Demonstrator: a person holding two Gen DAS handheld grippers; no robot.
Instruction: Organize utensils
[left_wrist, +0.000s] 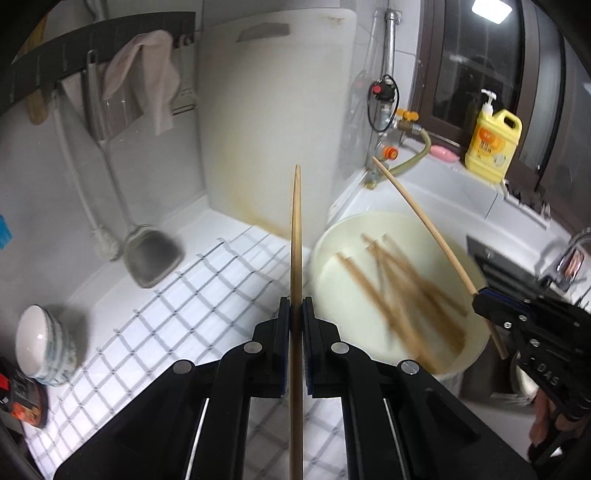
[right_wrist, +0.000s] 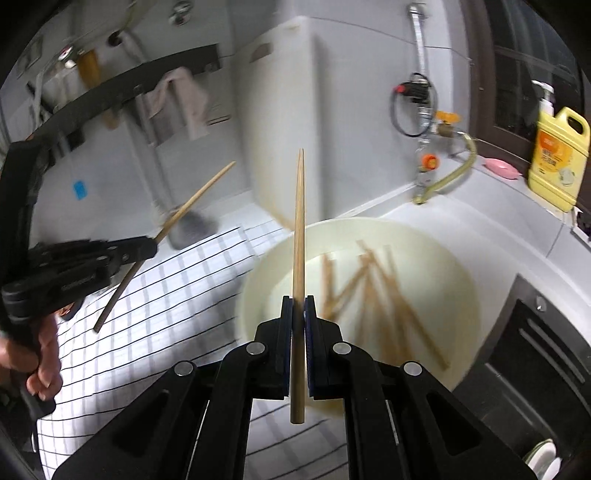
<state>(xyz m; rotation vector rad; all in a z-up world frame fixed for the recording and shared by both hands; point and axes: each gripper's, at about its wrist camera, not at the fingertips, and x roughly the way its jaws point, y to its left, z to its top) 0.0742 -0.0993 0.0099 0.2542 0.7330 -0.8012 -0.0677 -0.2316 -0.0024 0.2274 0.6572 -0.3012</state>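
Note:
My left gripper (left_wrist: 296, 312) is shut on a wooden chopstick (left_wrist: 296, 229) that points up and forward over a checked cloth (left_wrist: 177, 317). My right gripper (right_wrist: 298, 310) is shut on another wooden chopstick (right_wrist: 299, 221), held above a cream basin (right_wrist: 458, 266). The basin (left_wrist: 332, 236) holds several loose chopsticks (left_wrist: 399, 291), which also show in the right wrist view (right_wrist: 380, 299). The right gripper (left_wrist: 484, 299) shows at the right of the left view with its chopstick (left_wrist: 421, 218). The left gripper (right_wrist: 147, 247) shows at the left of the right view with its chopstick (right_wrist: 192, 199).
A white cutting board (left_wrist: 273, 110) leans on the back wall. A spatula (left_wrist: 151, 254) and brush (left_wrist: 107, 243) hang at left under a rail with a towel (left_wrist: 147, 77). Stacked bowls (left_wrist: 44, 343) stand front left. A yellow soap bottle (left_wrist: 491, 144) and taps (left_wrist: 388, 96) are at the right.

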